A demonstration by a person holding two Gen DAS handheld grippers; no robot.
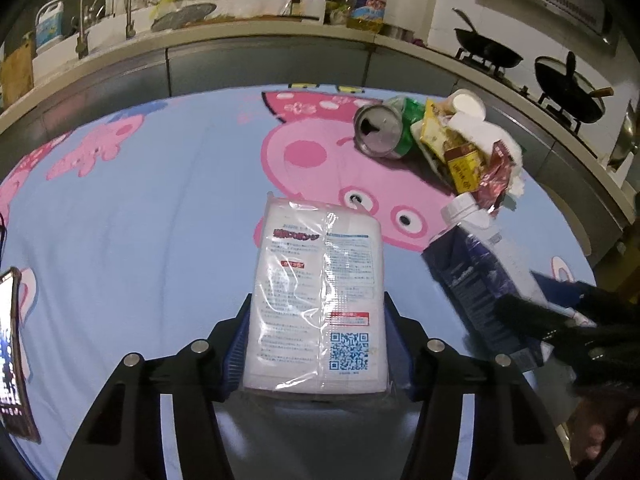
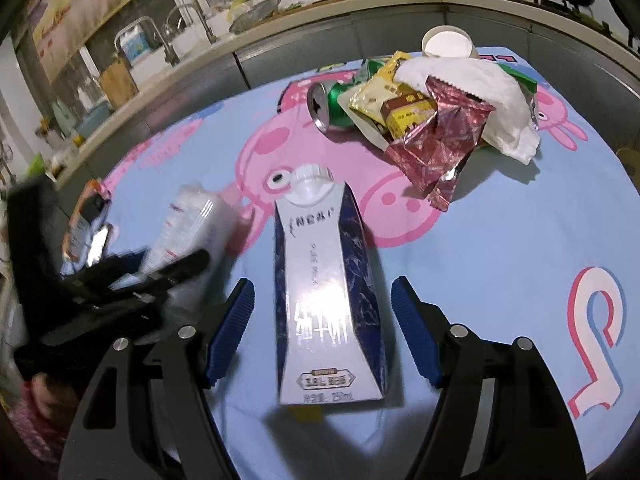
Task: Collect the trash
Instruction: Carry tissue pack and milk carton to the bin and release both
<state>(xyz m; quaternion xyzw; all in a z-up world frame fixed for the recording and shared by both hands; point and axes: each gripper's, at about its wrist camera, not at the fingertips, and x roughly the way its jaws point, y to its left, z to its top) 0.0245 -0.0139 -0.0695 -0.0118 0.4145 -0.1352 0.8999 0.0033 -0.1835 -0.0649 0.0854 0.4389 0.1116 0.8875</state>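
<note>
A kitchen counter curves behind the cartoon-print tablecloth, with a sink tap, bottles and two woks.

Trash heap crowds the table's far side
Open cloth lies left; carton and pack block the near middle, heap behind.

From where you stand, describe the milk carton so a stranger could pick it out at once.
Start at the blue cartoon-pig tablecloth and find the trash heap at its far side. Nearer than the heap, the milk carton lies alone between the right gripper's open blue pads. Unlike the clear-wrapped white packet beside it, it is navy-and-white with a white screw cap.
</note>
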